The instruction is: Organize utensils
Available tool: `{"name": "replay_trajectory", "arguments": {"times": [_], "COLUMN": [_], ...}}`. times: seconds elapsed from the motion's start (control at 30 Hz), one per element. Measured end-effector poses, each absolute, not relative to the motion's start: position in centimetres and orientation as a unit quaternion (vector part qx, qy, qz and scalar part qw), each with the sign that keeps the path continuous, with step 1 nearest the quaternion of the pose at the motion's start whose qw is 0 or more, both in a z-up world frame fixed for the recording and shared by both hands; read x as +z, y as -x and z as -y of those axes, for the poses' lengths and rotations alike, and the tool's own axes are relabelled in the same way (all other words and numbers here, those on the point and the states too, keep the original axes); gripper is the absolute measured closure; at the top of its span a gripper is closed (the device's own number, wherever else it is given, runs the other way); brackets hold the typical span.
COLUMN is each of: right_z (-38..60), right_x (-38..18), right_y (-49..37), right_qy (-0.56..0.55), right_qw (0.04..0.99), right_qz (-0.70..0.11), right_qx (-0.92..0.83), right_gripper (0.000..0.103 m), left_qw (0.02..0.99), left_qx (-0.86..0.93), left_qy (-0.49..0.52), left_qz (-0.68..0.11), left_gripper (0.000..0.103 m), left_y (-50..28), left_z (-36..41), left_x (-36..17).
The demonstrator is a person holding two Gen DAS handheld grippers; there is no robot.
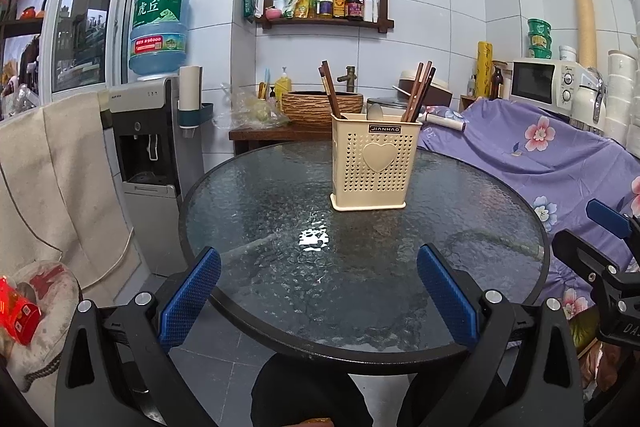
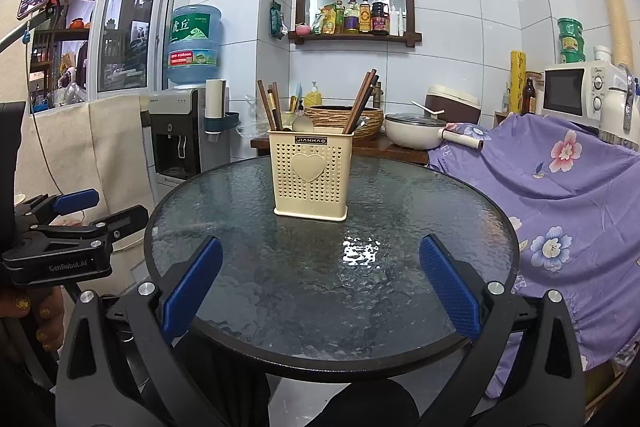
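Observation:
A cream perforated utensil holder (image 1: 375, 163) with a heart on its front stands upright on the round glass table (image 1: 260, 227), toward the far side. Brown chopsticks (image 1: 330, 89) lean out of its left and right compartments, and a spoon bowl (image 1: 375, 111) shows in the middle. My left gripper (image 1: 319, 267) is open and empty over the table's near edge. In the right wrist view the holder (image 2: 311, 173) stands on the table (image 2: 440, 227) with chopsticks (image 2: 362, 101) in it. My right gripper (image 2: 320, 263) is open and empty near the table's front edge.
A water dispenser (image 1: 148, 131) stands left of the table. A purple flowered cloth (image 1: 540, 155) covers furniture on the right, with a microwave (image 1: 540, 81) behind. A side table behind holds a woven bowl (image 1: 320, 105) and a pot (image 2: 414, 131).

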State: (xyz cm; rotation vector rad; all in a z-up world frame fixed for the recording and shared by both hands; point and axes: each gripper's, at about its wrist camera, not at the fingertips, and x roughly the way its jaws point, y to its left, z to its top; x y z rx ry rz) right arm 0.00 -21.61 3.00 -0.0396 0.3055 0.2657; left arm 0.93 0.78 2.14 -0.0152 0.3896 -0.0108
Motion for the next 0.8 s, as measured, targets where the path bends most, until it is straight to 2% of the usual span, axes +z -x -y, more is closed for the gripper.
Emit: {"name": "replay_trajectory", "arguments": {"times": [0.8], "right_z": [21.72], "right_x": [3.02], "right_y": [-0.13], "right_qy": [0.02], "right_qw": [0.98], "right_qz": [-0.15], "right_qx": [0.129], "right_gripper": [0.006], "left_qw": [0.98], "left_qx": [-0.009], "left_qy": [0.005], "left_qz": [-0.197], "left_gripper": [0.006], "left_y": [-0.97], "left_z": [-0.03], "left_x": [2.11]}}
